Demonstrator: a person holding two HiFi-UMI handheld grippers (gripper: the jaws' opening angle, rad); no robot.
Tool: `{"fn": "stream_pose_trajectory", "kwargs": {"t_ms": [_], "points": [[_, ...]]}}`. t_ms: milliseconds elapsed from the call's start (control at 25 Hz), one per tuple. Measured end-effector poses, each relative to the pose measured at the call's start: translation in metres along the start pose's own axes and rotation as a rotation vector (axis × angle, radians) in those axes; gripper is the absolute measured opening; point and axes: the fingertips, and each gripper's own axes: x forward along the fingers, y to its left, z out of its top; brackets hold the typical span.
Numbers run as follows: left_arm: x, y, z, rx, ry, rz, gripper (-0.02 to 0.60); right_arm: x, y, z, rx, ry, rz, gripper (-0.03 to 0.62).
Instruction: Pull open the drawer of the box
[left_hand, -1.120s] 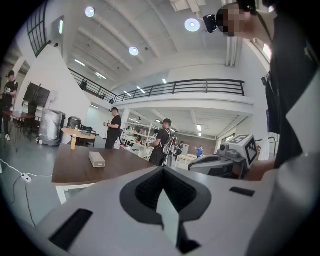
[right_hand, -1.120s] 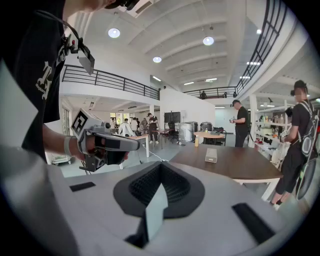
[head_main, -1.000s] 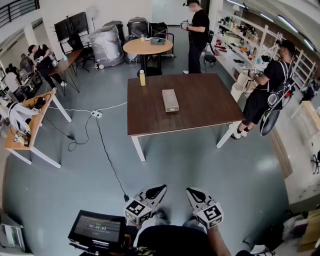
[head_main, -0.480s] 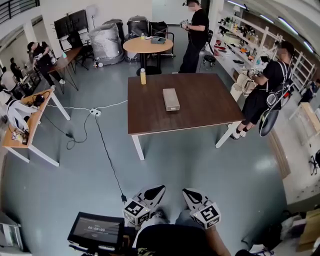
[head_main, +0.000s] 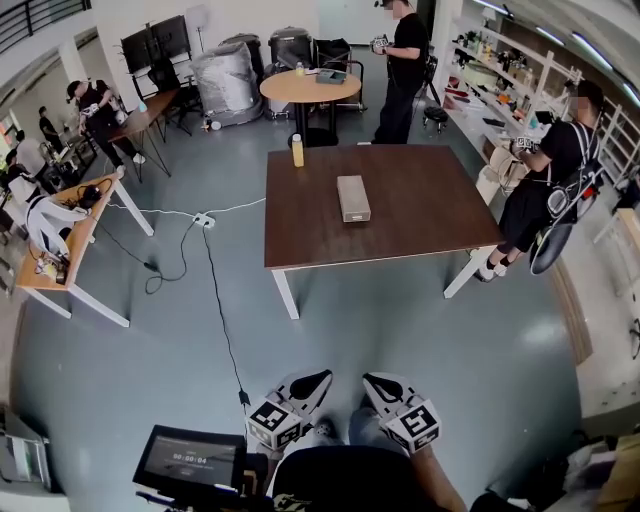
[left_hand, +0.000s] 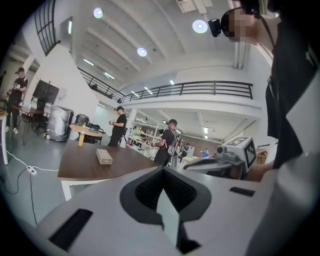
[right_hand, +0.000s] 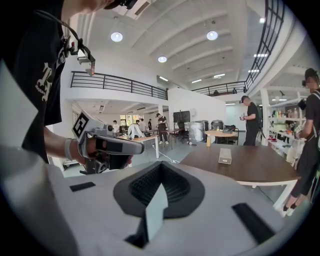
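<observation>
A small grey box (head_main: 353, 198) lies lengthwise near the middle of a brown table (head_main: 420, 225), well across the floor from me. Both grippers are held low and close to my body, far from the table. My left gripper (head_main: 316, 379) and right gripper (head_main: 370, 380) point toward the table, side by side. The left gripper view has the box (left_hand: 104, 156) small at the left, and the jaws of that gripper (left_hand: 162, 171) are shut with nothing in them. In the right gripper view the box (right_hand: 225, 156) sits at the right, beyond the right gripper (right_hand: 161, 166), which is also shut and holds nothing.
A yellow bottle (head_main: 297, 150) stands on the table's far left corner. One person (head_main: 555, 180) stands by its right end, another (head_main: 405, 60) beyond it near a round table (head_main: 310, 88). A cable (head_main: 215, 300) runs over the floor. A screen (head_main: 190, 460) sits at my lower left.
The table and box have shifted slightly down and right in the head view. My right gripper has drifted a little toward the left one. Both stay shut.
</observation>
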Motion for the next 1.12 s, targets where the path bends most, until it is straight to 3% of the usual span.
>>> {"fn": "stream_pose_trajectory", "kwargs": {"t_ms": [680, 1120], "points": [[0.123, -0.001, 0.030, 0.059, 0.042, -0.056, 0.005, -0.004, -0.129, 0.011, 0.046, -0.065, -0.042, -0.014], [0.204, -0.001, 0.046, 0.069, 0.032, -0.054, 0.005, -0.022, -0.221, 0.019, 0.043, -0.073, -0.093, -0.014]]}}
